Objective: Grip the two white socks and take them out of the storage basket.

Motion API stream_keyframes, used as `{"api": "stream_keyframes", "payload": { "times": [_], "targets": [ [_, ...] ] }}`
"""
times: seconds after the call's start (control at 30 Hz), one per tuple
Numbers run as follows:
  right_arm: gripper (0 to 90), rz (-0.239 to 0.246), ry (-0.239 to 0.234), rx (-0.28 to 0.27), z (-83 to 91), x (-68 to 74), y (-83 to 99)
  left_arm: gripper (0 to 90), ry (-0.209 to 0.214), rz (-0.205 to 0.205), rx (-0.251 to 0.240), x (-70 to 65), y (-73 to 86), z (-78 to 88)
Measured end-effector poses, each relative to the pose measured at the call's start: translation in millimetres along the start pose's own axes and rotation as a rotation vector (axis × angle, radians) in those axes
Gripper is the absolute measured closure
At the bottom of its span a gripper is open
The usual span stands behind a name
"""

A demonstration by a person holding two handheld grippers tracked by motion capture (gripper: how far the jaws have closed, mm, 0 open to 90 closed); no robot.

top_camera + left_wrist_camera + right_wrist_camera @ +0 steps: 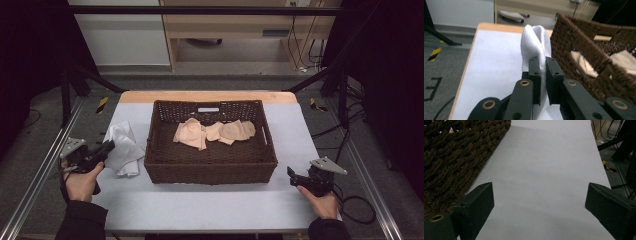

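Item: white cloth [122, 149], on the table [210, 205] just left of the wicker basket [210, 167]. Soft, light, floppy; I'd grip a bunched fold. My left gripper [543, 65] pinches it tight. Right gripper [537, 202] gapes, holding nothing. Basket contents: peach cloths [212, 132].
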State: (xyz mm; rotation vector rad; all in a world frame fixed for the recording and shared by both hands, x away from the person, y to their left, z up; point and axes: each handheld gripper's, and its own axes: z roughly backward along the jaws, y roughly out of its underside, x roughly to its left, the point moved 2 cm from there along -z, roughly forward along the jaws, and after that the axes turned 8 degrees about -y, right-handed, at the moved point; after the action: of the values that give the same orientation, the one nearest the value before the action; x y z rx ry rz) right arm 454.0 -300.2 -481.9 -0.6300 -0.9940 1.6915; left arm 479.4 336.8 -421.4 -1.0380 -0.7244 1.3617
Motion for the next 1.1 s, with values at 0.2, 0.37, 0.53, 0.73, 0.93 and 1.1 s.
{"api": "stream_keyframes", "payload": {
  "times": [0.2,0.37,0.53,0.73,0.93,1.1],
  "targets": [
    [8.7,0.003,0.000,0.003,-0.4,0.0,0.1,83.1,-0.012,-0.021,0.057,0.5,11.4,-11.0],
    [8.7,0.003,-0.001,0.006,-0.8,0.2,0.2,81.5,-0.028,-0.044,0.103,1.2,21.8,-20.9],
    [8.7,0.002,-0.001,0.009,-1.4,0.5,0.3,69.6,-0.054,-0.083,0.137,1.8,31.1,-30.3],
    [8.7,0.001,-0.002,0.010,-1.3,0.5,0.3,49.2,-0.093,-0.089,0.132,7.9,33.2,-33.2],
    [8.7,0.000,-0.002,0.009,-1.1,0.4,0.2,38.3,-0.117,-0.078,0.102,11.7,25.2,-27.1],
    [8.7,-0.005,-0.005,0.005,0.2,0.5,0.1,36.7,-0.109,-0.068,0.062,8.7,15.1,-16.0]
  ]
}}
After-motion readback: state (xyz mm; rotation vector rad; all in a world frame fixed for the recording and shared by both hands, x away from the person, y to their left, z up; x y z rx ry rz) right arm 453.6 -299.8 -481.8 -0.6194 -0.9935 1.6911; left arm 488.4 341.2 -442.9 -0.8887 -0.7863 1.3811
